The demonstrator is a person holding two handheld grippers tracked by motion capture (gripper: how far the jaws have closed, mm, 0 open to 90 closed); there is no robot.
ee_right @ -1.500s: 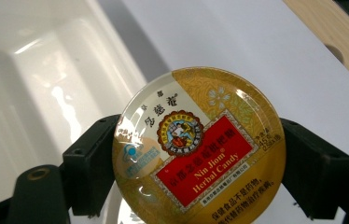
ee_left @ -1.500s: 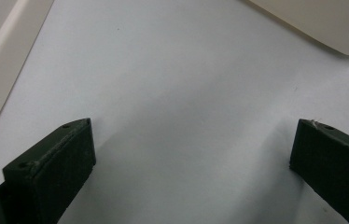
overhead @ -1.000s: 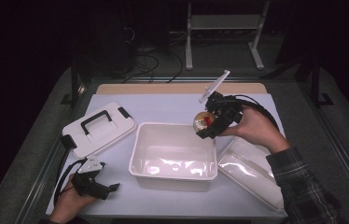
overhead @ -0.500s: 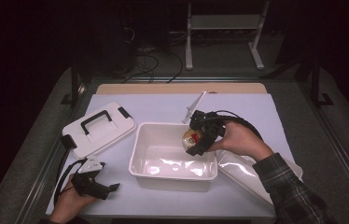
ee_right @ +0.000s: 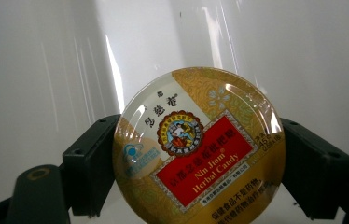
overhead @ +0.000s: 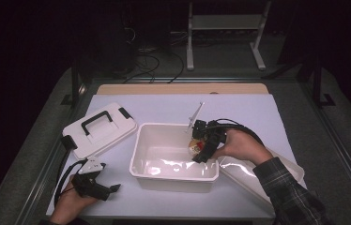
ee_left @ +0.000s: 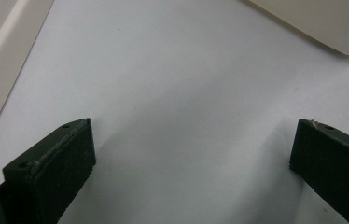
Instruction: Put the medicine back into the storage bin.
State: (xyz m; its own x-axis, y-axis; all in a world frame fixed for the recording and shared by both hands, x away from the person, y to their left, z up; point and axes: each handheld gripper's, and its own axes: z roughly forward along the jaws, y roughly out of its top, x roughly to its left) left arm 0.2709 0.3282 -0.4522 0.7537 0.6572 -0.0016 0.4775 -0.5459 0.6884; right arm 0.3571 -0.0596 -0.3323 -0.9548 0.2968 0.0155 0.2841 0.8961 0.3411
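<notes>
My right gripper (overhead: 201, 149) is shut on a round gold and red candy tin (overhead: 195, 146) and holds it low inside the right end of the open white plastic bin (overhead: 173, 176). In the right gripper view the tin (ee_right: 200, 149) is clamped by its rim between both black jaws, its label facing the camera, with the glossy white bin wall (ee_right: 60, 70) behind it. My left gripper (overhead: 110, 190) rests on the table at the front left, and its jaws stand wide apart over bare pale tabletop (ee_left: 177, 102).
A white lid with a black handle (overhead: 99, 127) lies left of the bin. A clear plastic lid (overhead: 258, 171) lies right of the bin, under the right forearm. The table's wooden far edge (overhead: 183, 89) runs behind; dark floor surrounds it.
My right gripper has carried the candy tin from above the table's right rear, leftward and down into the bin. The left gripper has stayed put.
</notes>
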